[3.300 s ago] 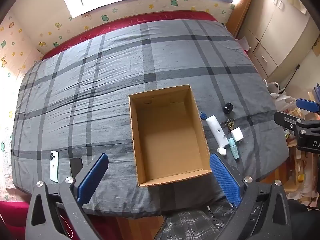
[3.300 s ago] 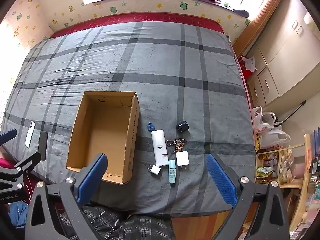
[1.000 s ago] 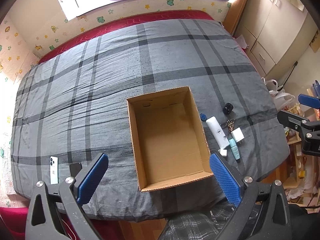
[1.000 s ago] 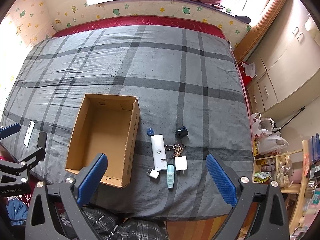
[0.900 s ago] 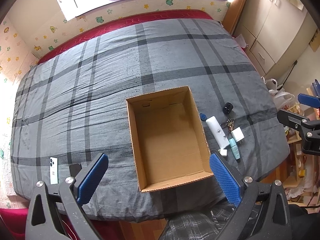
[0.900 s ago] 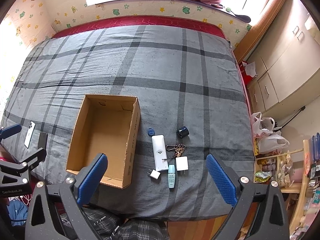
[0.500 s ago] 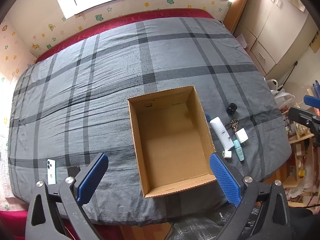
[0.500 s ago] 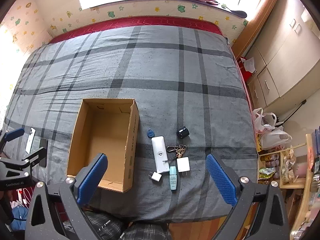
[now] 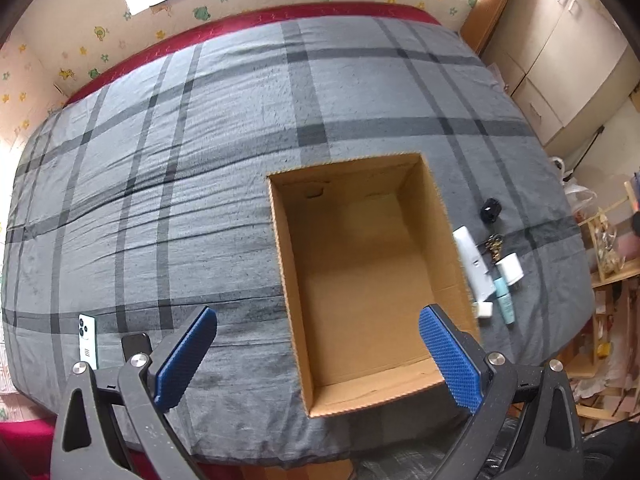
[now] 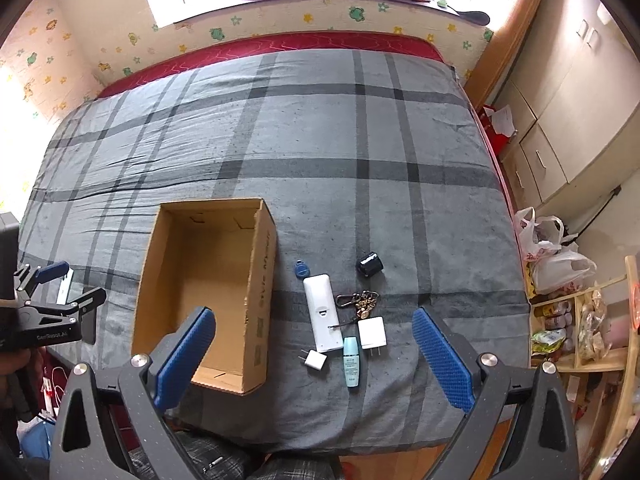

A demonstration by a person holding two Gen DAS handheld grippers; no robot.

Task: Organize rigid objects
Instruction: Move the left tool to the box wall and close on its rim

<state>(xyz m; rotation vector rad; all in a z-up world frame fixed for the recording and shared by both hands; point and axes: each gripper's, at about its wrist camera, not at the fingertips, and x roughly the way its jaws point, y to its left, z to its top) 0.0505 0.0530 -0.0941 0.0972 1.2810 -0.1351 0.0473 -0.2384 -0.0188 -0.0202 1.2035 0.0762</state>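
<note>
Remote (image 10: 322, 313) lies lengthwise alongside cardboard box (image 10: 260, 280).

We see grey plaid bedspread (image 10: 320, 140) over red mattress (image 10: 280, 46); cream frog-and-star wallpaper border (image 10: 352, 14) (bright window above); cream cabinet doors (image 10: 572, 92) at right.
</note>
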